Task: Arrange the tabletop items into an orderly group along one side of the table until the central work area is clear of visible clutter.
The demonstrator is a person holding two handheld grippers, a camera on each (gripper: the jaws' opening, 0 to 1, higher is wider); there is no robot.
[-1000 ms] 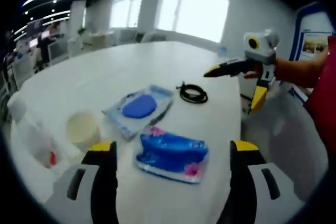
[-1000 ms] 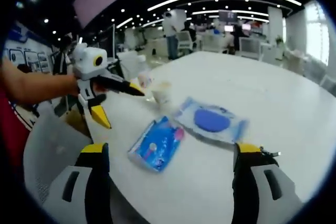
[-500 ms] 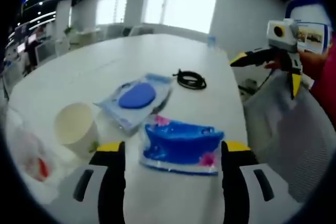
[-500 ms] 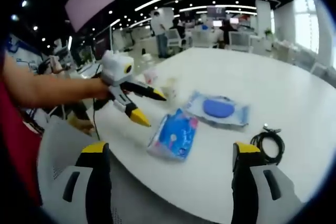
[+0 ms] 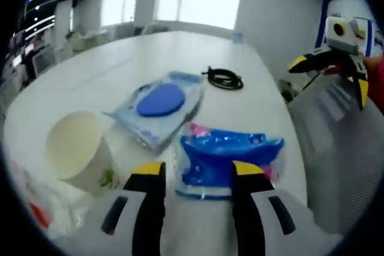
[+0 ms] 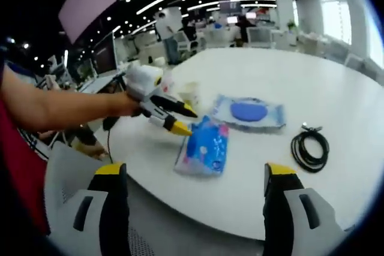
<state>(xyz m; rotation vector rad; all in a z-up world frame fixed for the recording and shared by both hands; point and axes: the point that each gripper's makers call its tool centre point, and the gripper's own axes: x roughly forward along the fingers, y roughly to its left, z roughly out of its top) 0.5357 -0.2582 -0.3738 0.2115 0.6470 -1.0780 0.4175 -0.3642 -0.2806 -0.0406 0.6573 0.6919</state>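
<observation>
White and round-edged, the tabletop (image 6: 336, 82) stands in a bright open office with windows behind and strip lights overhead. Nothing looks grouped yet: the items lie scattered across the near part of the surface, so the tidying seems barely begun.

In the left gripper view, the left gripper (image 5: 193, 175) has its jaws partly open and low over the tabletop, their yellow tips framing the near edge of the blue patterned packet (image 5: 231, 159); they appear not yet clamped on it, though blur makes contact hard to judge. Beyond the jaws lies the wipes pack (image 5: 161, 104) with its blue oval lid, and farther still the coiled black cable (image 5: 224, 78). Left of the left jaw stands a paper cup (image 5: 77, 150), with a crumpled clear bag (image 5: 36, 214) nearer.

In the right gripper view, the right gripper (image 6: 192, 175) hangs off the table edge, jaws wide apart and empty, the packet ahead between them.
</observation>
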